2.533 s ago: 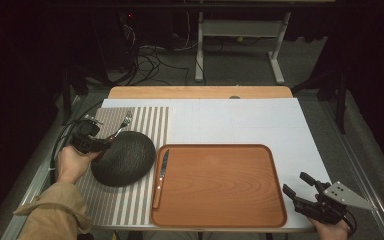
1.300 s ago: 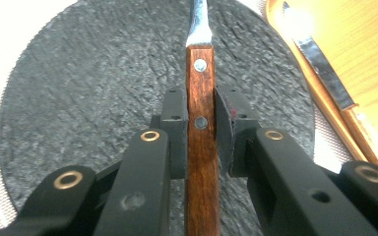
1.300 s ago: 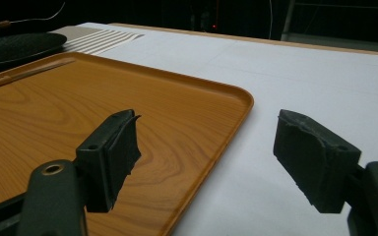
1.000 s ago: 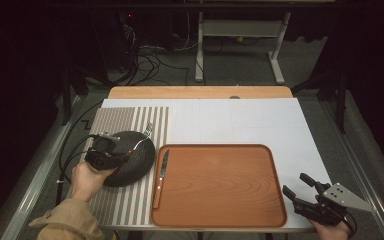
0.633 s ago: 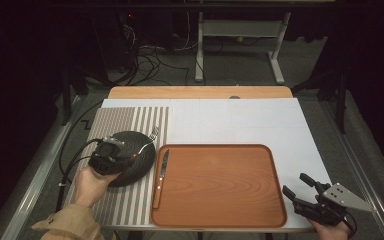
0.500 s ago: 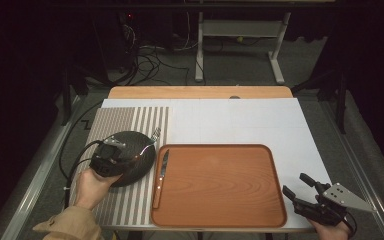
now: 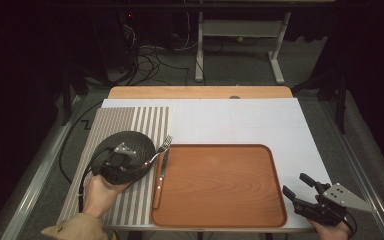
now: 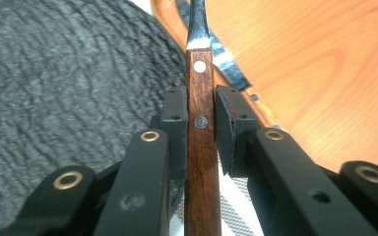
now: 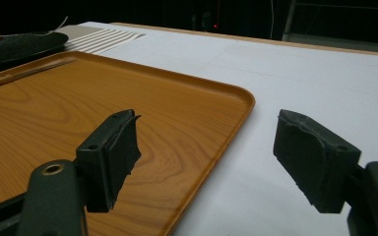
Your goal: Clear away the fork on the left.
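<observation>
A: Left gripper [image 7: 122,161] pose?

B: Left hand [image 7: 99,192] comes in from the near-left corner, forearm angled up toward the dark plate [image 7: 125,155]. The gripper sits over the plate's near-right part. In the left gripper view its jaws are clamped on the wooden handle of a fork [image 8: 200,123]; the handle runs straight up between the pads [image 8: 174,123]. In the high view the tines point far-right, past the plate rim.

A: Right one?

B: Right gripper [image 7: 307,196] rests at the near-right corner of the table, off the tray [image 7: 220,185], jaws spread wide with nothing between them. The right gripper view shows the tray's corner behind the gap.

A: Surface?

B: White table top [image 7: 260,125], striped mat [image 7: 130,120] on the left under the plate, wooden tray centre-near. A knife [image 7: 159,177] lies along the tray's left edge, just right of the plate. Dark room beyond, with cables and a desk frame on the floor.

A: Change since 2.5 s ago?

B: The plate was tilted up then, held by the left gripper; now it lies flat on the mat. The gripper has shifted right onto the fork. Right gripper and knife unchanged.
</observation>
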### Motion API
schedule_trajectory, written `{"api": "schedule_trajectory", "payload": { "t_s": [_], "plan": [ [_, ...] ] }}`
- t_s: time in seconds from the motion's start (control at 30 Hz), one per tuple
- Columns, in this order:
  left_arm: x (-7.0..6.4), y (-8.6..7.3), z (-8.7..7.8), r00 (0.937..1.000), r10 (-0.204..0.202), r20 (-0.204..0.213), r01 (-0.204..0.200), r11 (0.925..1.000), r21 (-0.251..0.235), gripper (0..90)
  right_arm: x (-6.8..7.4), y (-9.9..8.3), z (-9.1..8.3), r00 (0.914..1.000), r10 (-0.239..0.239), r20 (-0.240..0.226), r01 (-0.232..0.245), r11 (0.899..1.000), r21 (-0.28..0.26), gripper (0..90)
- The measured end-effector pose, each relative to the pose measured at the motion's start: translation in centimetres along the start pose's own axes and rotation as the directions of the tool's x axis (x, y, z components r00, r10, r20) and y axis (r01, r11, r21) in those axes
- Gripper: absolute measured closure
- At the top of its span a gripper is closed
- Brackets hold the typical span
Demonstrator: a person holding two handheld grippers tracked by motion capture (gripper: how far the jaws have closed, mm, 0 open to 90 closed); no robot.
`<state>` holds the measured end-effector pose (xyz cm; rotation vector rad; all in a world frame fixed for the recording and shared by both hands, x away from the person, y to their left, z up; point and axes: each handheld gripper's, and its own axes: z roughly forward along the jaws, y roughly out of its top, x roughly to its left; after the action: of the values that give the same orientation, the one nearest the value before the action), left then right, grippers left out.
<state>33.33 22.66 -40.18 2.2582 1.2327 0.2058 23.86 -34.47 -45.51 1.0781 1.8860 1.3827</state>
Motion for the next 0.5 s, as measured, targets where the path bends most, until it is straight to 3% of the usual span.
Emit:
{"api": "schedule_trajectory", "payload": {
  "t_s": [0.5],
  "plan": [
    [-3.0,-0.3,0.9,0.9984,0.051,0.025,-0.051,0.9987,0.007,72.3,0.0,0.0,0.0,1.0000,-0.002,-0.002,0.002,1.000,-0.002,25.7]
  ]
}}
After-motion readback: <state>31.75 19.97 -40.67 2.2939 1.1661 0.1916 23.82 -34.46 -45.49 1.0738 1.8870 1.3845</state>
